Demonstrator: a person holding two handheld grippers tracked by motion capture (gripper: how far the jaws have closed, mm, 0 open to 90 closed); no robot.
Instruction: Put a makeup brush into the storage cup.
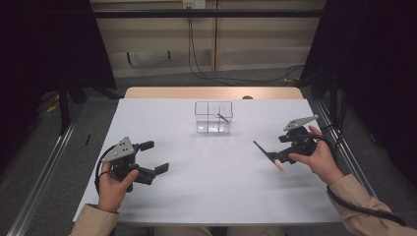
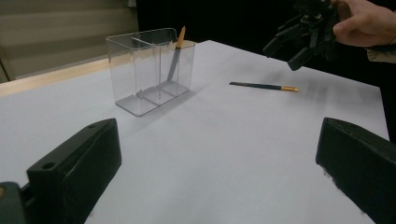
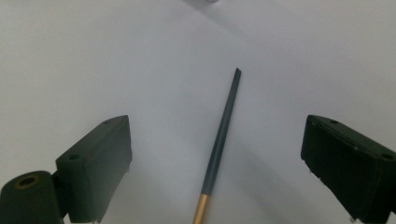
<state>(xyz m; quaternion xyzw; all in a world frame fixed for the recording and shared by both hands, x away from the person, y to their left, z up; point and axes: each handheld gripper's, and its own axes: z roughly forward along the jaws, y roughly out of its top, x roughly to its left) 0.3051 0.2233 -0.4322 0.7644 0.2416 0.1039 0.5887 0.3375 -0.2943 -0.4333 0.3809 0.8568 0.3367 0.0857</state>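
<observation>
Dark pencil (image 3: 222, 140) w/ gold end lies flat on white table (image 1: 206, 187), right of centre, betw. the wide-apart jaws of right hand-held gripper (image 1: 278, 156), which hovers just above it, not touching. Clear divided container (image 1: 213, 117) at far centre holds a 2nd pencil (image 2: 176, 53) leaning in one compartment. Left hand-held gripper (image 1: 154, 157) at near left, jaws apart, holding nothing.

White table (image 1: 211, 187), clear box (image 1: 213, 117) at upper centre, dark grey stick (image 3: 223, 135) (orange end), black grippers, tan sleeves (image 1: 93, 221)
</observation>
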